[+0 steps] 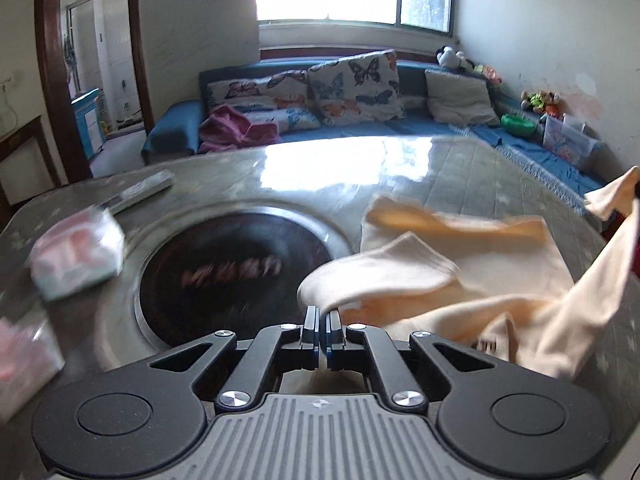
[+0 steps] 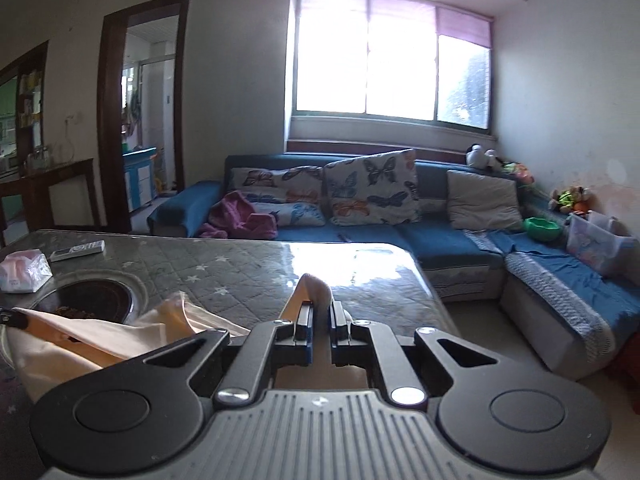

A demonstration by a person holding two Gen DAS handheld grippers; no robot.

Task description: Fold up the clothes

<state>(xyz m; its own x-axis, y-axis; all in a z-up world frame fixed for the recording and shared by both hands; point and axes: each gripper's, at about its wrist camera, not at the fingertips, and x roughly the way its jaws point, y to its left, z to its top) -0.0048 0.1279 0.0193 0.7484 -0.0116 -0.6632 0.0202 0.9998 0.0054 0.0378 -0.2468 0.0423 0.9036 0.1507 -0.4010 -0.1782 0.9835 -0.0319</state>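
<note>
No readable writing: the reddish marks in the dark round inset (image 1: 236, 272) ahead of the left gripper (image 1: 323, 314) are blurred, and print on the tissue pack (image 1: 76, 256) to its left is illegible. Left gripper's jaws are pressed together, pinching an edge of the cream garment (image 1: 460, 280). The soft, limp, wrinkled cloth is lifted off the table and spreads to this gripper's right over the grey star-print quilted table (image 1: 460, 168) with its glossy top. Right gripper (image 2: 320, 312) is clamped on another fold of the cream garment (image 2: 316, 284), which pokes up between the tips; the rest trails away to its left. A flat grey remote (image 2: 78, 250) lies far left, near the tissue pack (image 2: 24, 272).
</note>
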